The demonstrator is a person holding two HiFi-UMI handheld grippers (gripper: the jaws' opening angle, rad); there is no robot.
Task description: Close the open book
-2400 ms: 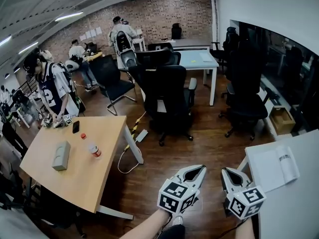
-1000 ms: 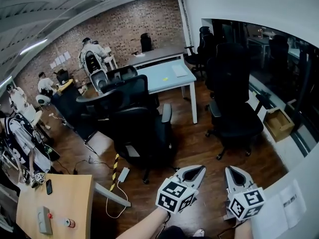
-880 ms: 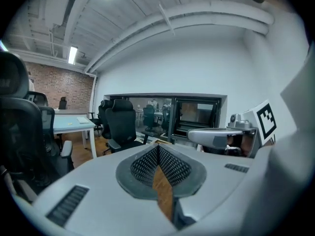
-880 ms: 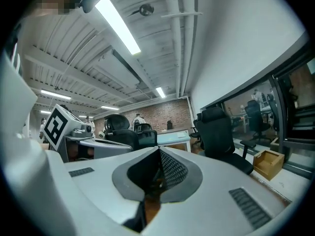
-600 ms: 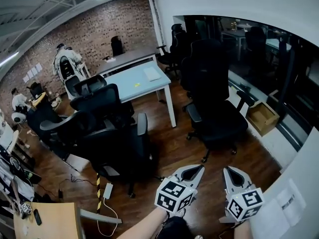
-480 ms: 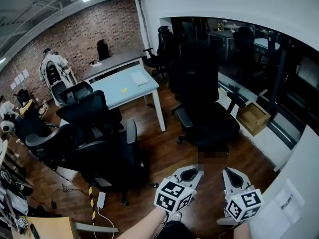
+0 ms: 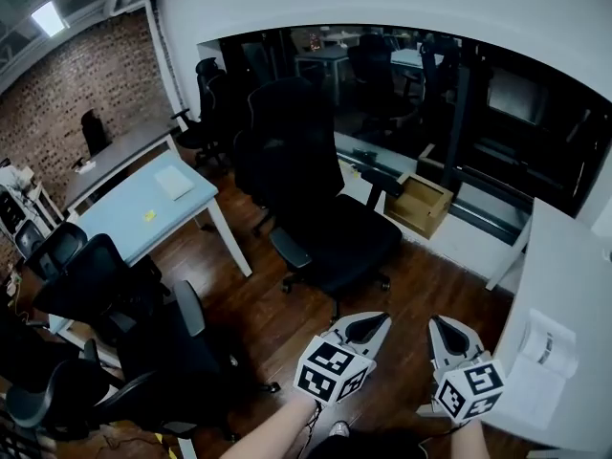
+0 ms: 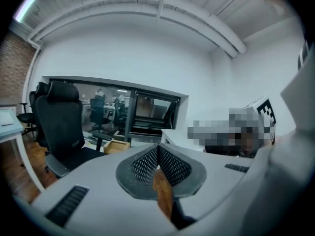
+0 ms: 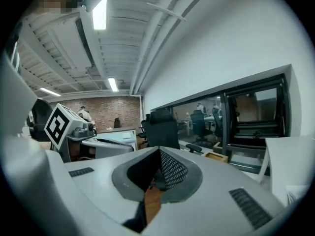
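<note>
The open book [image 7: 538, 369] lies flat with white pages up on the white table [image 7: 574, 275] at the lower right of the head view. My right gripper [image 7: 444, 332] hovers over the wooden floor just left of that table's edge, a short way from the book, its jaws shut and empty. My left gripper [image 7: 367, 325] hangs beside it, further left, also shut on nothing. In the left gripper view the mesh pads [image 8: 147, 162] meet in a closed seam. The right gripper view shows the same closed seam between its pads [image 9: 171, 170]. Neither gripper view shows the book.
A black office chair [image 7: 320, 213] stands ahead over the dark wooden floor. A cardboard box [image 7: 422, 205] sits by the dark glass wall. A light blue table [image 7: 143, 204] and more black chairs [image 7: 105, 342] fill the left side.
The head view has swung to the right: the wooden table and the people have left the picture, and the white table with the book has come further in. Both grippers stay shut, side by side.
</note>
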